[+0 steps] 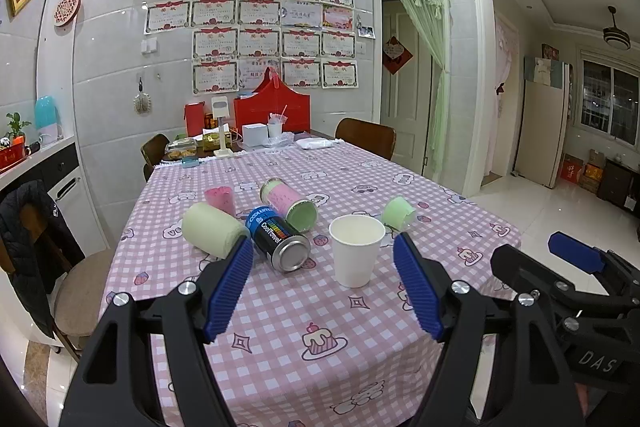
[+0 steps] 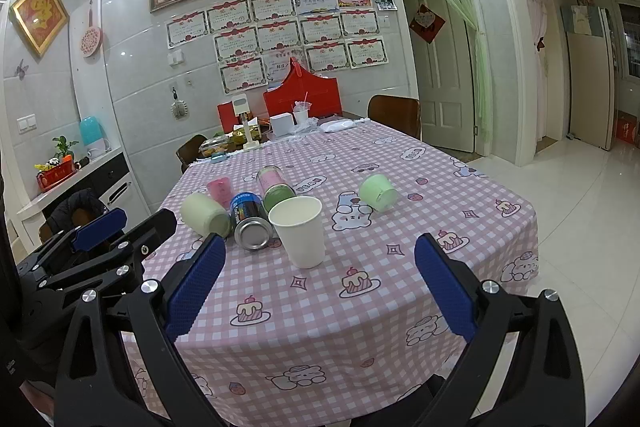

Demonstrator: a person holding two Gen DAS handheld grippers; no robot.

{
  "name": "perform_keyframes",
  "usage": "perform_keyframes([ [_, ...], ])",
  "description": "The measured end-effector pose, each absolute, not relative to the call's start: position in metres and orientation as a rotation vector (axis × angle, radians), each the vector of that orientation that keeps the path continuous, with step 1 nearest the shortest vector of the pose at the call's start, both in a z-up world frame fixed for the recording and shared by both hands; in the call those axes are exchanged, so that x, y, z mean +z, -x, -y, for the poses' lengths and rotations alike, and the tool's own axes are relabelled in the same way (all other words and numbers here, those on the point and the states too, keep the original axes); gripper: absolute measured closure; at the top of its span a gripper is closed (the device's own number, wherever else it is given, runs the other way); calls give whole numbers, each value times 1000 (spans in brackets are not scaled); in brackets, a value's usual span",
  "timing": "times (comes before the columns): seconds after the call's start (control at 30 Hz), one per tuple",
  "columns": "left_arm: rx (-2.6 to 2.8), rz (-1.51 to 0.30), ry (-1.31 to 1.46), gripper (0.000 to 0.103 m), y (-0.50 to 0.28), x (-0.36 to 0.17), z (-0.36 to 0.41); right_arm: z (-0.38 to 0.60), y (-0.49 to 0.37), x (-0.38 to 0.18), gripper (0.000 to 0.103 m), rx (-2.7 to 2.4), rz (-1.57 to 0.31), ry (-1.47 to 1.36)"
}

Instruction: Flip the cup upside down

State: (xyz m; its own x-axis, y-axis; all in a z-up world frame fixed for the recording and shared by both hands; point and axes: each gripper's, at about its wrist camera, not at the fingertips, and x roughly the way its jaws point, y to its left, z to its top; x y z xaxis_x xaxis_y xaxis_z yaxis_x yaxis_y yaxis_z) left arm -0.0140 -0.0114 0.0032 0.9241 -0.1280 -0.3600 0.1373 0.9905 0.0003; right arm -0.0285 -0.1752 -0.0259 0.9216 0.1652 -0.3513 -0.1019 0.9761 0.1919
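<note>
White paper cup [image 1: 356,251] stands upright, mouth up, on the desk [image 1: 280,327] w/ the pink checked cloth, just right of center in the left wrist view; in the right wrist view it sits at center [image 2: 300,231]. Nothing touches it.

Left claw [image 1: 323,283] spread wide, blue pads apart at lower center of its frame, holding nothing; cup sits beyond the tips, closer to the right-hand pad. Same claw shows at the left edge of the right wrist view [image 2: 100,231].

Right claw [image 2: 318,283] also wide open & empty, pads at lower left and lower right of its frame, cup beyond and between them. It pokes in at the right edge of the left wrist view [image 1: 576,255].

Just left of the cup: a dark can [image 1: 280,241] lying on its side, metal end facing the camera, very close to the cup in the right wrist view — can't tell if touching. Left of that a pale green cup [image 1: 212,231] on its side. Behind: a pink cup [image 1: 219,199] and a pink-and-green tin [image 1: 290,203] on its side. Right of the paper cup, apart from it, a small green cup [image 1: 398,213] tipped over.

Far end of desk, upper center: red boxes [image 1: 272,107] & clutter.
</note>
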Motion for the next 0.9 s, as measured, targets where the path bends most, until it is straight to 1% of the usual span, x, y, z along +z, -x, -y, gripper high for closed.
perform_keyframes([
  [0.9, -135, -370, -29, 31, 13, 2, 11, 173, 28, -29, 11, 135, -382, -176],
])
